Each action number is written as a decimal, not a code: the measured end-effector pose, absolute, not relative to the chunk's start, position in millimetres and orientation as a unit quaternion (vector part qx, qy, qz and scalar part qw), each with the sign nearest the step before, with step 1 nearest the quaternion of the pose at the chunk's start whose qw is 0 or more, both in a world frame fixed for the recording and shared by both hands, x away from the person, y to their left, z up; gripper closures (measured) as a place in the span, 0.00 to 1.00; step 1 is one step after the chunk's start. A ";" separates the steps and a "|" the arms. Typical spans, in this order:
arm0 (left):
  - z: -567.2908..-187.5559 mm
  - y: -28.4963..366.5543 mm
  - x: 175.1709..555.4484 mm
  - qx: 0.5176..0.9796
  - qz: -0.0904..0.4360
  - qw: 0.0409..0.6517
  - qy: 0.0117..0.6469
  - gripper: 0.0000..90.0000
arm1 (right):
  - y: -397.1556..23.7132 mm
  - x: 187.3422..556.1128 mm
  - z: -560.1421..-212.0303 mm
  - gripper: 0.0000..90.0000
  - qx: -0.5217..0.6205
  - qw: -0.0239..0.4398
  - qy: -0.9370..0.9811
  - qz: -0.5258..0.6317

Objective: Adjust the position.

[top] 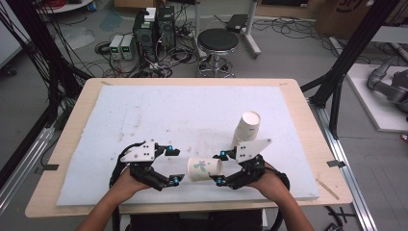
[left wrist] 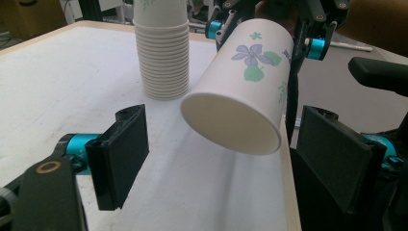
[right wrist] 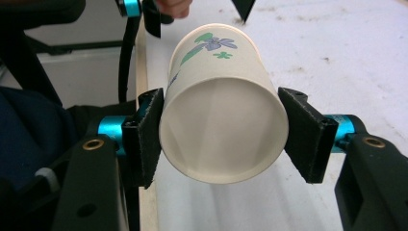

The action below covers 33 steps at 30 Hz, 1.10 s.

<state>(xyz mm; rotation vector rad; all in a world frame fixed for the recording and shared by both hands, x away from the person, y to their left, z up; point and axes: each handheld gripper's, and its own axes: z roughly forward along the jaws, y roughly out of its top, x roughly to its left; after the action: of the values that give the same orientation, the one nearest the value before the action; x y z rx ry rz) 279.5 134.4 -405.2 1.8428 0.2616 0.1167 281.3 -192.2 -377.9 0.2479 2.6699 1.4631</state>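
Paper cup held sideways over the white mat, between both grippers.

Around: cup stack (top: 246,129) stands upright on the mat (top: 159,115), just behind the right gripper (top: 220,167), w/ nothing between stack & held cup; stool (top: 218,42) & power boxes on the floor beyond the table (top: 77,118). Flower-print cup (top: 204,169) lies on its side in the air near the front edge, nothing visible inside, its bottom pointing at the left gripper (top: 174,165). Right gripper: pads clamp the cup near its rim, one each side. Left gripper: jaws wide apart, no contact; cup bottom sits just ahead of them.
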 end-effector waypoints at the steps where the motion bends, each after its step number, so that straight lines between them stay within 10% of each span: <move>1: -405.7 132.9 279.0 0.792 0.050 0.598 0.112 0.21 | -193.1 280.9 -378.4 0.42 0.082 0.045 0.871 0.482; 33: -410.1 115.4 278.9 0.765 0.017 0.641 0.068 0.22 | -192.2 282.6 -376.9 0.42 0.066 -0.008 0.840 0.538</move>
<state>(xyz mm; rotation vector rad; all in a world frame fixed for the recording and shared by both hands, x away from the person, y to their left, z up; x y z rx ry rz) 278.9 115.4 -410.1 1.7434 0.1541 0.0390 282.6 -192.2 -376.9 0.2099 2.6535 1.6976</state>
